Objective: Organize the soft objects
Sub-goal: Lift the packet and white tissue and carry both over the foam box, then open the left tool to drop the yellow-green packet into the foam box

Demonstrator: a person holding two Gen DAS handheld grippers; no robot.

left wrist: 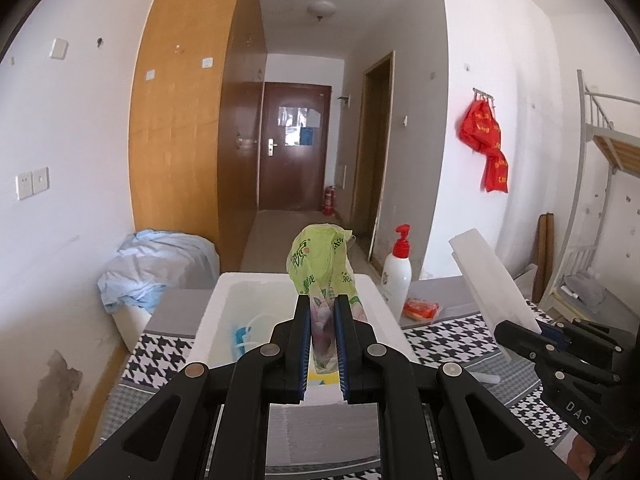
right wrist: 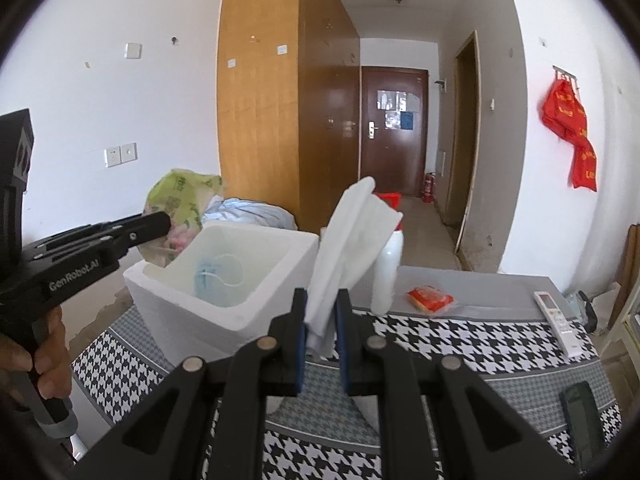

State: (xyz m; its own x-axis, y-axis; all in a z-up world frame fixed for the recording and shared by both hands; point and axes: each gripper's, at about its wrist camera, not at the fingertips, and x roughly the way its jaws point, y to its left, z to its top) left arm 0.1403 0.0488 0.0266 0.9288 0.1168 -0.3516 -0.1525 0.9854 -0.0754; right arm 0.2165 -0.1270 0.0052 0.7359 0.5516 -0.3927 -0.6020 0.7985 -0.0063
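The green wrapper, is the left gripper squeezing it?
Touching. The left wrist view shows the left gripper with both blue pads pressed against the green tissue wrapper, which sticks up from between them above the white foam box.

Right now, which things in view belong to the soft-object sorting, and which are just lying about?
In the job:
- green tissue pack, clamped in the left gripper
- white tissues, clamped in the right gripper
- white foam box
- blue item in box

Lying about:
- lotion pump bottle
- orange snack packet
- remote control
- phone
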